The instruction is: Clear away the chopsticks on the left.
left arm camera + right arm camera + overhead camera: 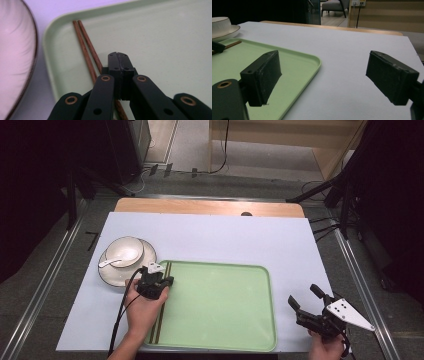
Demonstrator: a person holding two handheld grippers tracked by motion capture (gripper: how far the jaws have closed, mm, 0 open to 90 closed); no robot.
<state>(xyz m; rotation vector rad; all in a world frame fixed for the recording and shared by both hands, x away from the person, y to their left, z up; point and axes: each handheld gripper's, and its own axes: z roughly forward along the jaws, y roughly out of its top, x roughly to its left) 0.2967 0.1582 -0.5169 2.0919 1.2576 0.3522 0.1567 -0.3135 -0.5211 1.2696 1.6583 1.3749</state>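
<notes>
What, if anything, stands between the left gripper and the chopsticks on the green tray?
Nothing visible does. The left gripper, jaws shut together, sits directly beside the chopsticks on the tray; its own view shows bare tray between them. Whether it touches them cannot be told.

Chopsticks (161,310) lie in tray (220,340), right of bowl (123,251).

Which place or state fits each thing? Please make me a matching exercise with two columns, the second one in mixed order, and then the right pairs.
Column 1:
1. chopsticks
2. spoon
3. left gripper
4. right gripper

Column 2:
a. jaws wide apart, by the tray's right edge
b. lying in the white bowl
c. along the tray's left edge
d. jaws shut, over the tray beside the chopsticks

Pairs: 1-c, 2-b, 3-d, 4-a
</notes>
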